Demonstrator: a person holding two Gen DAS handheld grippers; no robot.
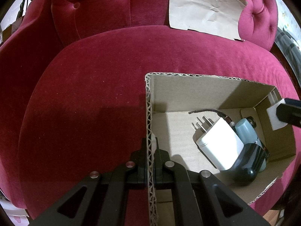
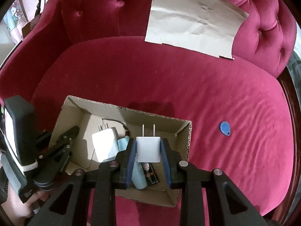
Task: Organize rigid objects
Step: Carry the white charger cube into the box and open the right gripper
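An open cardboard box (image 1: pixel 207 86) (image 2: pixel 188 137) sits on a crimson velvet sofa seat. Inside lie a large white charger (image 1: pixel 220 143) (image 2: pixel 105 143), a pale blue tube (image 1: pixel 244 130) (image 2: pixel 138 179), a black can (image 1: pixel 248 162) (image 2: pixel 150 173) and a braided cable (image 1: pixel 207 111). My left gripper (image 1: pixel 150 158) is shut on the box's left wall. My right gripper (image 2: pixel 148 150) is shut on a small white plug adapter (image 2: pixel 148 148) and holds it over the box, prongs pointing away; it also shows in the left wrist view (image 1: pixel 274 113). A blue oval key tag (image 2: pixel 224 128) lies on the seat right of the box.
A sheet of brown paper (image 1: pixel 205 9) (image 2: pixel 191 24) leans against the tufted backrest. The sofa arm (image 1: pixel 259 15) (image 2: pixel 267 30) rises at the right. The left hand-held gripper body (image 2: pixel 24 141) stands at the box's left side.
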